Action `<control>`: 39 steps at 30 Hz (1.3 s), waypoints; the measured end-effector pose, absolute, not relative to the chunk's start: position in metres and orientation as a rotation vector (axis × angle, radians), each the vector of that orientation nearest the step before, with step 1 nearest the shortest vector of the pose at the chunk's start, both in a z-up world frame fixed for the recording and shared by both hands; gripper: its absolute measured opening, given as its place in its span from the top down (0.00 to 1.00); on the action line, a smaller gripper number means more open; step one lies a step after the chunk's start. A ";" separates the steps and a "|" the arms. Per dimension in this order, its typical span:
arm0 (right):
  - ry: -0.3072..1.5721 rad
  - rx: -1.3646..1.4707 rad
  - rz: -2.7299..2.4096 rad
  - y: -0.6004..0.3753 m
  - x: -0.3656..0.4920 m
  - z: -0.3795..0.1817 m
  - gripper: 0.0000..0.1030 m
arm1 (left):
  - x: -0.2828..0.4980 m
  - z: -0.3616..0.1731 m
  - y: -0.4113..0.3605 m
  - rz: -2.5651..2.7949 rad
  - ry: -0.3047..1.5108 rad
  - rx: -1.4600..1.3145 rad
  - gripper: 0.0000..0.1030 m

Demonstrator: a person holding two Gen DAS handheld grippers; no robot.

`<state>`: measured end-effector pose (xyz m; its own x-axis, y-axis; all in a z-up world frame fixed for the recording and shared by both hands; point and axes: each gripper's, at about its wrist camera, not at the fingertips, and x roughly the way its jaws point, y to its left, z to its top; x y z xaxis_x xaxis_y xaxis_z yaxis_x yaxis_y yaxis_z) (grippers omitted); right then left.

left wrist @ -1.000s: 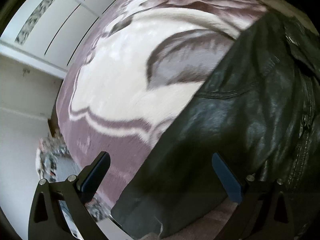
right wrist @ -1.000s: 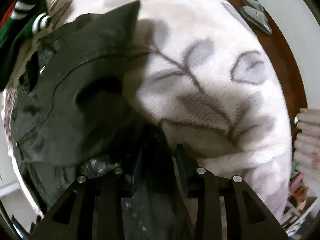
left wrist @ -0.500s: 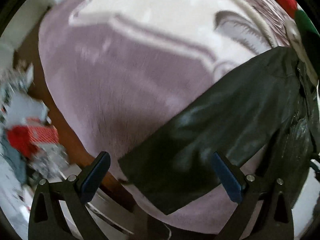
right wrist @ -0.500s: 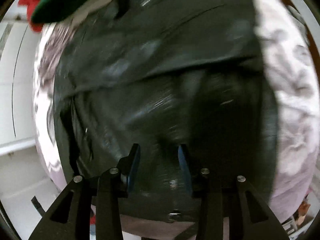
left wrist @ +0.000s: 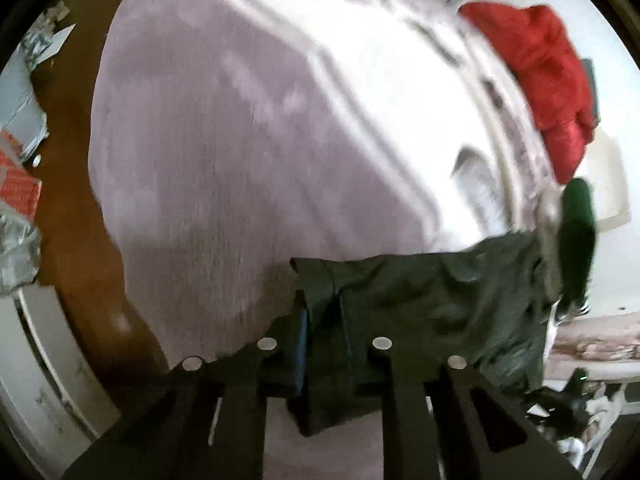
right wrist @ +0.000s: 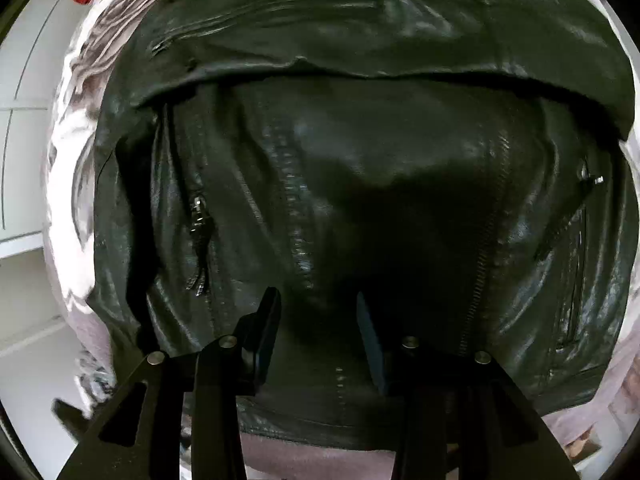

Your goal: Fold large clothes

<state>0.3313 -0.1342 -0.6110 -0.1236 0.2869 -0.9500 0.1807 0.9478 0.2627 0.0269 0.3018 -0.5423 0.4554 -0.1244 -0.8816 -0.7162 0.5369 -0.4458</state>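
Observation:
A black leather jacket [right wrist: 360,160] lies on a bed with a mauve and white flowered blanket [left wrist: 240,120]. It fills the right wrist view, front up, with zips showing and one sleeve folded across its top. My left gripper [left wrist: 322,328] is shut on a sleeve end [left wrist: 320,304] of the jacket and holds it above the blanket. My right gripper [right wrist: 318,320] hovers over the jacket's lower middle, its jaws partly apart with nothing between them.
Red clothes [left wrist: 540,64] and a green garment [left wrist: 578,232] lie at the far right of the bed. The bed's brown wooden edge [left wrist: 72,184] and floor clutter [left wrist: 16,184] are at the left. White cupboards [right wrist: 24,120] stand beyond the bed.
My left gripper has closed on the jacket's sleeve end and swung round with it. My right gripper has let go of the jacket and now hangs over its front.

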 end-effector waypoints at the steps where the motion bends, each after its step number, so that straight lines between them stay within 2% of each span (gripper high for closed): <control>1: 1.703 0.343 0.090 -0.128 0.331 -0.610 0.60 | 0.032 -0.534 0.311 0.425 1.039 -0.949 0.91; 7: 1.655 0.343 0.076 -0.105 0.333 -0.595 0.60 | 0.053 -0.509 0.358 0.387 0.966 -0.877 0.92; 10: 1.641 0.350 0.078 -0.093 0.338 -0.591 0.60 | 0.080 -0.541 0.390 0.406 1.000 -0.891 0.92; 14: 1.591 0.282 0.059 -0.082 0.353 -0.582 0.60 | 0.097 -0.576 0.395 0.397 1.077 -0.912 0.89; 15: 1.564 0.205 0.040 -0.076 0.361 -0.579 0.58 | 0.097 -0.575 0.395 0.409 1.082 -0.904 0.86; 16: 1.522 0.082 0.019 -0.063 0.372 -0.577 0.49 | 0.096 -0.571 0.393 0.406 1.083 -0.904 0.86; 17: 1.494 0.016 0.023 -0.066 0.380 -0.572 0.44 | 0.093 -0.568 0.392 0.405 1.084 -0.907 0.85; 19: 1.423 -0.222 0.043 -0.038 0.397 -0.580 0.41 | 0.090 -0.560 0.387 0.413 1.105 -0.890 0.83; 22: 1.346 -0.562 0.051 0.000 0.411 -0.607 0.41 | 0.088 -0.547 0.383 0.474 1.134 -0.788 0.71; 23: 1.324 -0.629 0.047 0.010 0.412 -0.614 0.41 | 0.086 -0.539 0.381 0.479 1.141 -0.757 0.58; 24: 1.292 -0.684 0.055 0.019 0.412 -0.619 0.51 | 0.084 -0.535 0.379 0.486 1.142 -0.743 0.42; 25: 1.267 -0.695 0.088 0.028 0.410 -0.620 0.87 | 0.080 -0.531 0.378 0.496 1.142 -0.732 0.36; 29: 1.156 -0.740 0.175 0.055 0.387 -0.608 0.94 | 0.065 -0.526 0.364 0.506 1.157 -0.791 0.34; 33: 1.152 -0.794 0.257 0.080 0.374 -0.612 0.92 | 0.068 -0.530 0.336 0.465 1.174 -0.867 0.34; 35: 1.204 -0.708 0.253 0.066 0.379 -0.605 0.90 | 0.066 -0.534 0.321 0.442 1.178 -0.925 0.34; 36: 1.244 -0.625 0.252 0.060 0.381 -0.598 0.86 | 0.065 -0.537 0.313 0.436 1.170 -0.974 0.34; 39: 1.332 -0.274 0.269 0.025 0.384 -0.570 0.62 | 0.059 -0.554 0.294 0.410 1.136 -1.134 0.34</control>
